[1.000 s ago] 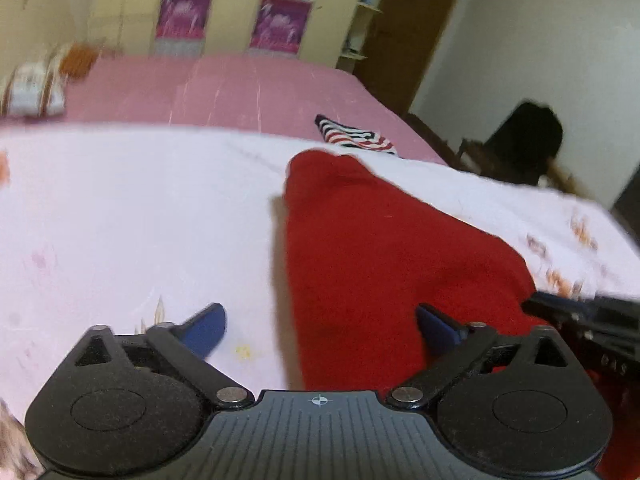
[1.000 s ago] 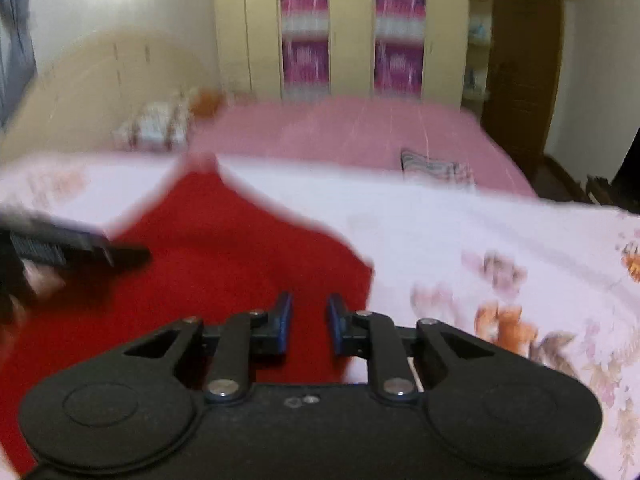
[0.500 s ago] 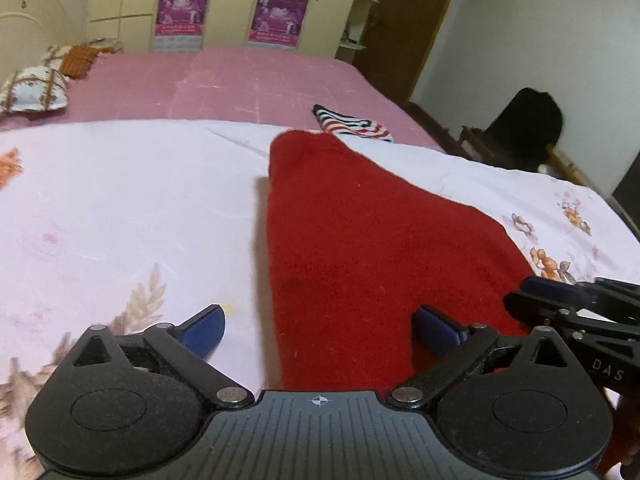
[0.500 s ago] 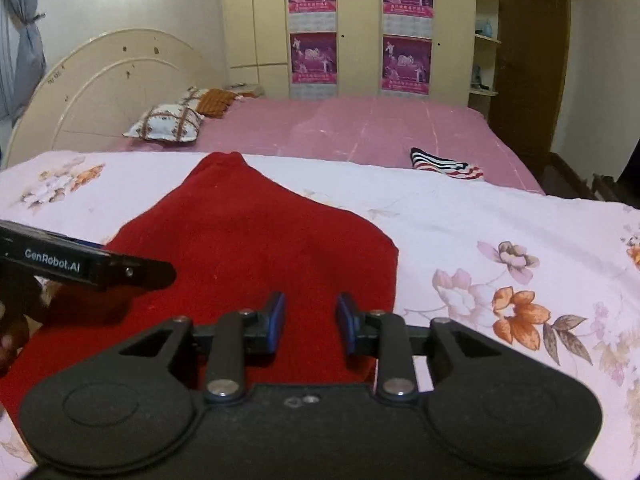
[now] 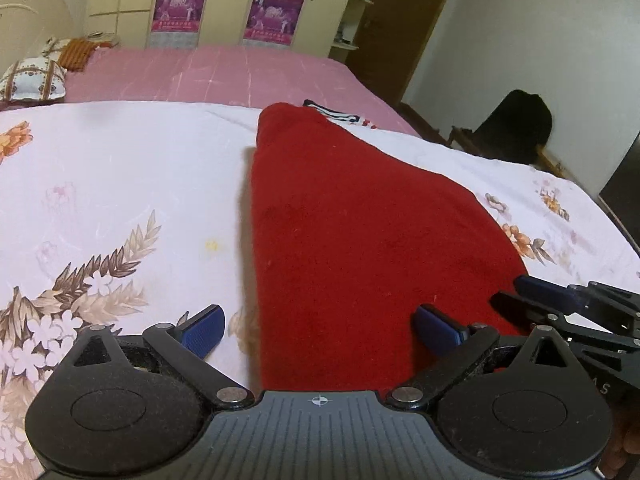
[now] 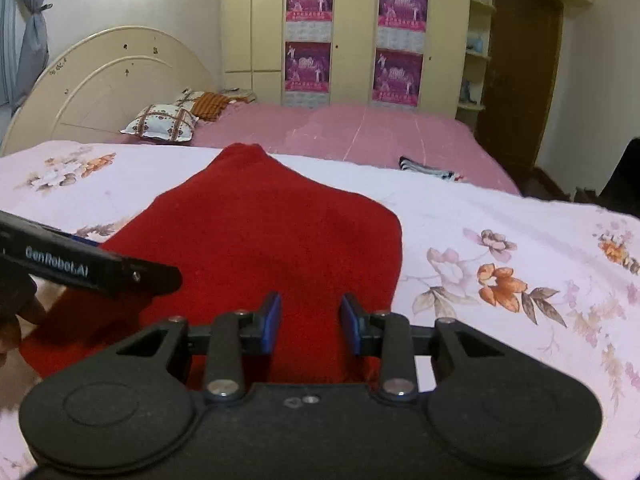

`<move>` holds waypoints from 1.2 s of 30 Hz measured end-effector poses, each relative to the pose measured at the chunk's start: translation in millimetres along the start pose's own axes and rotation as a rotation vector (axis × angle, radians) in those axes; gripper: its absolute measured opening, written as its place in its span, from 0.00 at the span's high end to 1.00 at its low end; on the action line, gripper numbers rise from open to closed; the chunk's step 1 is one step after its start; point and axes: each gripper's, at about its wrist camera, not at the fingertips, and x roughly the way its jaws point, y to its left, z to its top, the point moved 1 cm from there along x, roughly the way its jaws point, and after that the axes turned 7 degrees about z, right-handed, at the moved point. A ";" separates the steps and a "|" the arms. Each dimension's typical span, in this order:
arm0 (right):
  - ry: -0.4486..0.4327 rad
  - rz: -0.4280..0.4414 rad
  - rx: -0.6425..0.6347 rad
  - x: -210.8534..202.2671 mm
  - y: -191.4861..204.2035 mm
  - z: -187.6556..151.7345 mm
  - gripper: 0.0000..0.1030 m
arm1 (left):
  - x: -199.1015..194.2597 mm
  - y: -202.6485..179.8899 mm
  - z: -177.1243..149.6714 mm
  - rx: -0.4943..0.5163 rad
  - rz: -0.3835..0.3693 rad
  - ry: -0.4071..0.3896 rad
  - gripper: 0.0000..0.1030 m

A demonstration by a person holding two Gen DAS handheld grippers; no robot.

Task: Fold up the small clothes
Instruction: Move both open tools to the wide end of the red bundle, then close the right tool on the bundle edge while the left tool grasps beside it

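A red garment point(image 5: 360, 232) lies spread flat on the floral white sheet point(image 5: 120, 184), narrowing toward the far end. It also shows in the right wrist view point(image 6: 272, 232). My left gripper point(image 5: 320, 330) is wide open, low over the garment's near left edge, empty. My right gripper point(image 6: 310, 322) is partly open over the garment's near right part, with nothing between its pads. The right gripper shows at the right of the left wrist view point(image 5: 560, 308); the left gripper's finger reaches in from the left in the right wrist view point(image 6: 100, 268).
A striped folded cloth point(image 6: 426, 168) lies beyond the garment on the pink bed cover point(image 6: 360, 132). Pillows point(image 6: 160, 124) sit by the headboard at far left. A wardrobe point(image 6: 352, 36) and a door point(image 6: 516, 84) stand behind; a dark chair point(image 5: 516, 128) is at right.
The right gripper's jaws have opened from nearly shut to partly open. Both grippers have drawn back toward the garment's near edge, and the garment has settled flat.
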 end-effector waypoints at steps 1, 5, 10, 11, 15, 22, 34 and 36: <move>-0.001 -0.003 0.002 0.4 0.4 -0.2 0.68 | 0.2 -1.1 -0.3 0.008 0.005 -0.003 0.01; -0.006 -0.020 -0.016 1.7 3.3 -1.8 0.67 | -1.1 0.9 1.5 0.017 0.011 0.000 0.01; 0.005 -0.045 0.010 -5.4 4.9 1.9 0.58 | -11.0 -1.7 -0.7 0.023 0.048 -0.010 0.00; 0.004 -0.063 0.023 -9.7 4.5 2.4 0.42 | -14.6 -0.2 -2.4 0.022 0.050 -0.007 0.00; -0.014 -0.022 0.106 -35.3 -5.0 -4.2 0.30 | -30.5 8.1 -9.1 0.012 0.050 -0.005 0.00; -0.025 0.053 0.295 -70.1 -25.1 -19.8 0.30 | -54.5 27.9 -25.5 -0.045 -0.004 -0.002 0.00; 0.006 0.260 0.757 -39.5 -93.4 -33.8 0.27 | -20.1 50.1 -11.8 -0.182 -0.298 0.141 0.01; 0.026 0.301 0.793 -23.7 -103.1 -33.8 0.26 | -4.2 55.9 -7.2 -0.228 -0.329 0.185 0.16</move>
